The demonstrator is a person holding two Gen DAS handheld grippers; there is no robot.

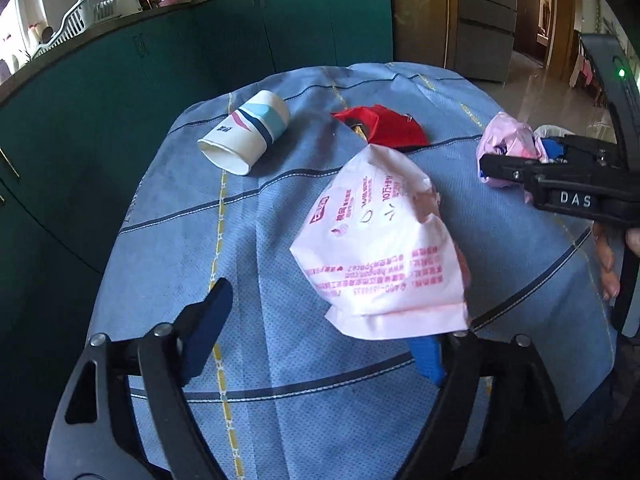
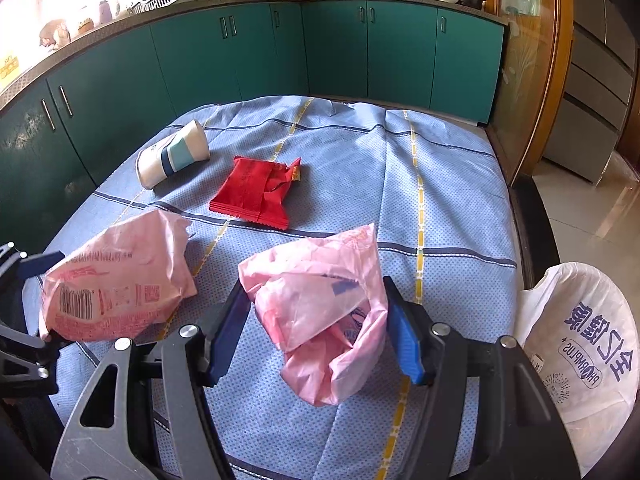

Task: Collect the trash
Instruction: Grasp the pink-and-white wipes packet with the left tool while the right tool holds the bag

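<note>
Four pieces of trash on the blue cloth (image 2: 452,168): one paper cup (image 2: 172,154), one red wrapper (image 2: 252,192), one pink printed packet (image 2: 116,284), one crumpled pink bag (image 2: 320,312). One white plastic bag (image 2: 584,340) at the right edge of the right wrist view, past the cloth's border.

Cup on its side, upper left of the cloth, long axis slanting from lower left to upper right; in the left wrist view its open mouth turned toward the lower left (image 1: 246,136). Red wrapper flat, just right of the cup, torn end toward the upper right. Pink packet (image 1: 380,240) lifted, long axis running from lower right to upper centre in the left wrist view.

Left gripper (image 1: 316,336) spread wide; packet's lower corner over the right finger, left finger (image 1: 208,328) well clear of it; actual grip cannot be told. Right gripper (image 2: 316,332) partly open, blue pads flanking the crumpled bag on both sides, touching or nearly so.

Bare cloth across the upper right and far centre; green cabinets (image 2: 256,48) close along the far and left edges.
</note>
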